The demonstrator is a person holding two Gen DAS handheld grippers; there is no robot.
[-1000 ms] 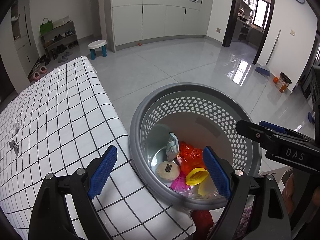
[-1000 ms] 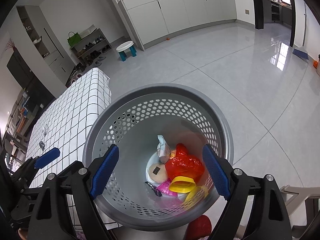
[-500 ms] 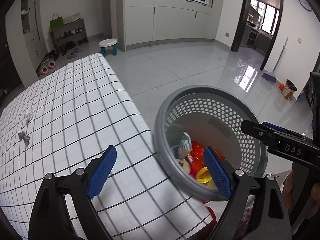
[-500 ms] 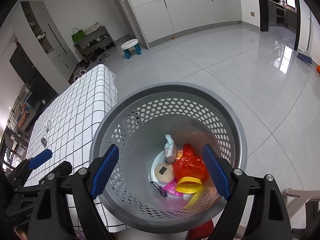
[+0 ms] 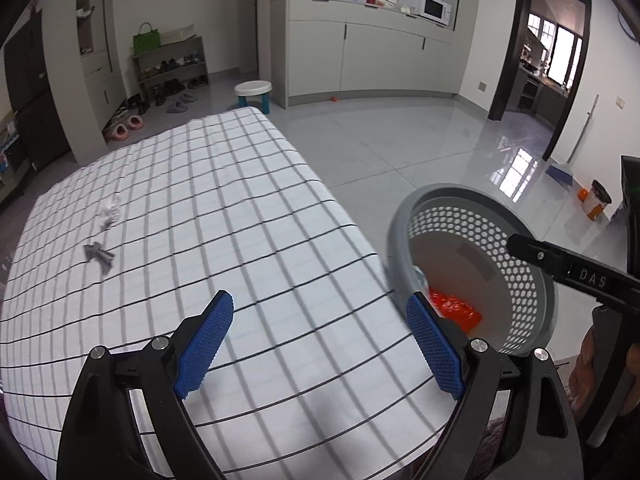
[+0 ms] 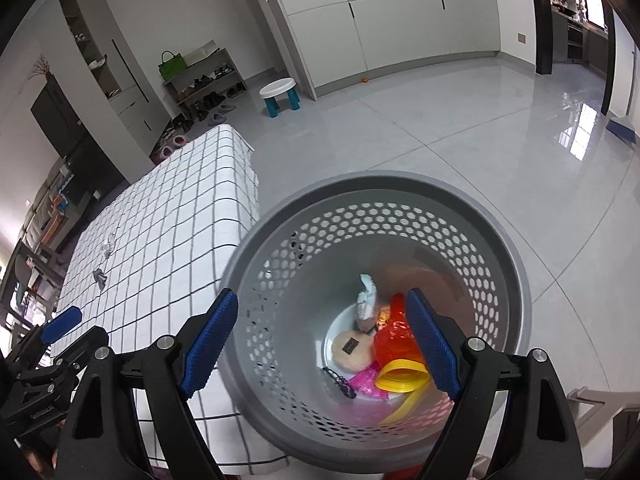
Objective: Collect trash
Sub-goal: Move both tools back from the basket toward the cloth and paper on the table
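A grey perforated basket (image 6: pixel 508 264) (image 5: pixel 532 276) stands on the floor beside the table with the checked cloth (image 5: pixel 224 208) (image 6: pixel 168 220). Inside it lie a red bag (image 6: pixel 394 338) (image 5: pixel 456 308), a yellow strip (image 6: pixel 402 378), a round beige piece (image 6: pixel 352 350), a pink wrapper and a pale packet (image 6: pixel 366 300). On the cloth lie a white crumpled scrap (image 5: pixel 109 213) (image 6: pixel 107 245) and a grey scrap (image 5: pixel 98 254) (image 6: pixel 99 277). My left gripper (image 5: pixel 320 344) hangs open over the cloth's near edge, nothing between its pads. My right gripper (image 6: pixel 322 344) is open above the basket.
A small white stool with teal legs (image 5: pixel 253 94) stands past the table's far end. A shoe rack (image 5: pixel 172 70) and cabinets (image 5: pixel 372 60) line the back wall. A small bin (image 5: pixel 596 200) and an orange ball sit at right. Wide tiled floor (image 5: pixel 420 144) surrounds the basket.
The left gripper has swung from over the basket to over the checked cloth; the basket now sits at the right of its view. The right gripper drifted slightly, still above the basket.
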